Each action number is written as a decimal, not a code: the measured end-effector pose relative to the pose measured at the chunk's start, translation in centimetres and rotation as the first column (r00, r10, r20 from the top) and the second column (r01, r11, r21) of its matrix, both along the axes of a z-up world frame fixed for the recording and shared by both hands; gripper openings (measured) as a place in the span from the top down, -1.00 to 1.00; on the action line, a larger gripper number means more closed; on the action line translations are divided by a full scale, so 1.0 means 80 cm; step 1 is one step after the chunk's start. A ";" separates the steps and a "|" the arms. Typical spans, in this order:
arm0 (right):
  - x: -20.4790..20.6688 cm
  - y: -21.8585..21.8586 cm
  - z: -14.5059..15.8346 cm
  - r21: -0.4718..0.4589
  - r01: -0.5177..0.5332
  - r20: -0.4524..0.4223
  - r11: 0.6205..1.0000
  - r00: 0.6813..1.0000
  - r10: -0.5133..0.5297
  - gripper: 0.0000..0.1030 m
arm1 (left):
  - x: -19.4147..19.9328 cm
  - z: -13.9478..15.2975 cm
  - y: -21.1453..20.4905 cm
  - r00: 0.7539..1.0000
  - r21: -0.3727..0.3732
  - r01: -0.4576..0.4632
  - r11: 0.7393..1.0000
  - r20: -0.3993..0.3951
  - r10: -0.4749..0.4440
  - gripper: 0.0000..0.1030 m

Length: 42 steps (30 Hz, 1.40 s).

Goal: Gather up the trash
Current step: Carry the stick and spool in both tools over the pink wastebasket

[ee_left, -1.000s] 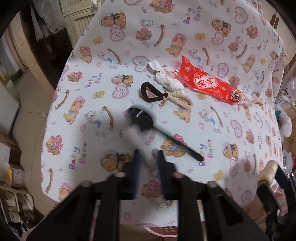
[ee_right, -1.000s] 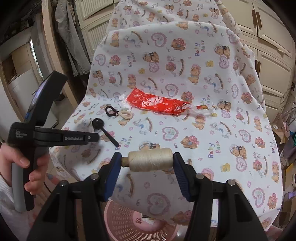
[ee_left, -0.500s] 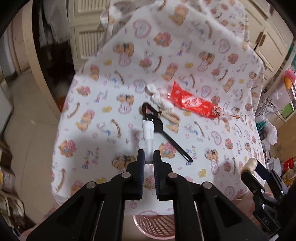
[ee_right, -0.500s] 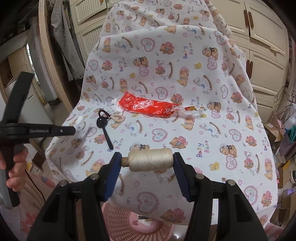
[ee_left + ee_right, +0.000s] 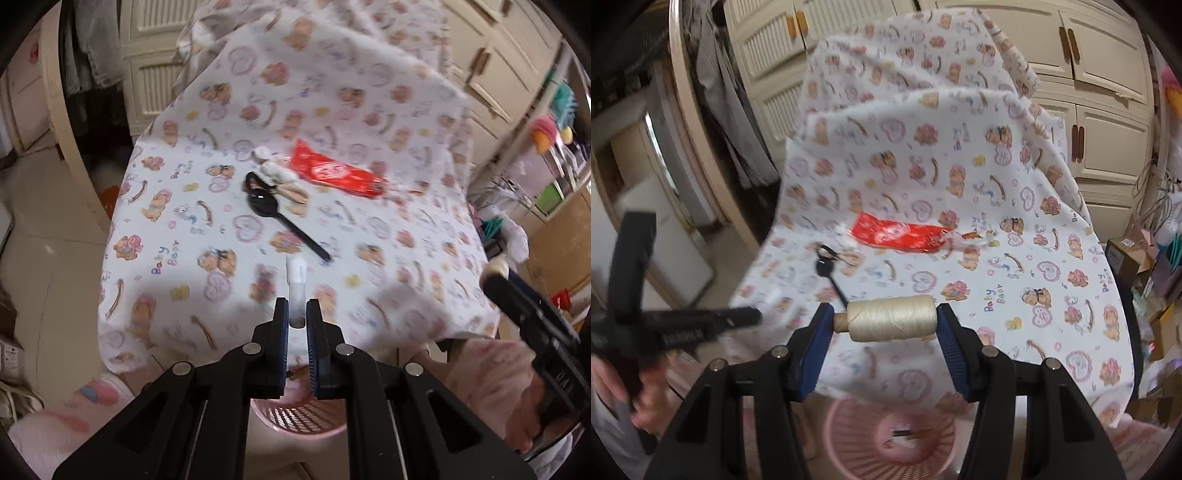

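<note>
Left gripper (image 5: 297,317) nearly closed, pinching clear tube with white cap (image 5: 296,280). Right gripper (image 5: 886,319) half open, clamping cream thread spool (image 5: 892,317) end to end. Pink basket (image 5: 890,439) on floor below both. Beyond, on bear-print cloth (image 5: 177,236): black plastic spoon (image 5: 284,221), crumpled white tissue (image 5: 273,170), red wrapper (image 5: 332,173).

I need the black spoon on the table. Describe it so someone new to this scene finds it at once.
Start at the table under the teddy-bear cloth. Near its middle lies a red wrapper; just left of that sits a crumpled white tissue beside a beige cord loop. The black plastic spoon lies in front of them, the only long, dark, glossy thing there.
</note>
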State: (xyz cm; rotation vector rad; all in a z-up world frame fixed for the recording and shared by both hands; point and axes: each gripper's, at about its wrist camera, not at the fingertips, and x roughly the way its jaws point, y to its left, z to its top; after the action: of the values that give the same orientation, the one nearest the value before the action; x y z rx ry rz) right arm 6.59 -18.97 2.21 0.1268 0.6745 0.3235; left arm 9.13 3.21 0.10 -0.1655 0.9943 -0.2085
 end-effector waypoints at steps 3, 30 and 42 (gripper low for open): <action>-0.021 -0.006 0.020 0.034 0.013 0.026 0.999 1.000 -0.014 -0.05 | -0.023 0.022 -0.013 0.999 -0.022 0.015 1.000 0.036 -0.015 0.84; -0.048 0.001 -0.086 -0.004 0.016 -0.232 1.000 0.973 -0.016 -0.05 | -0.043 -0.084 -0.036 0.985 -0.112 0.044 0.993 -0.162 -0.062 0.84; -0.012 0.020 -0.190 -0.083 -0.013 -0.507 0.996 0.861 -0.031 -0.05 | -0.026 -0.135 -0.036 0.956 -0.042 0.014 0.999 -0.293 -0.026 0.84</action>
State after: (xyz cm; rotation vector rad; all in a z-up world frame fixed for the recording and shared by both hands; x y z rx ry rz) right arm 5.63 -17.37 -13.00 0.1370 1.2132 0.2518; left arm 7.06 0.35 -10.73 -0.2274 1.2892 -0.2267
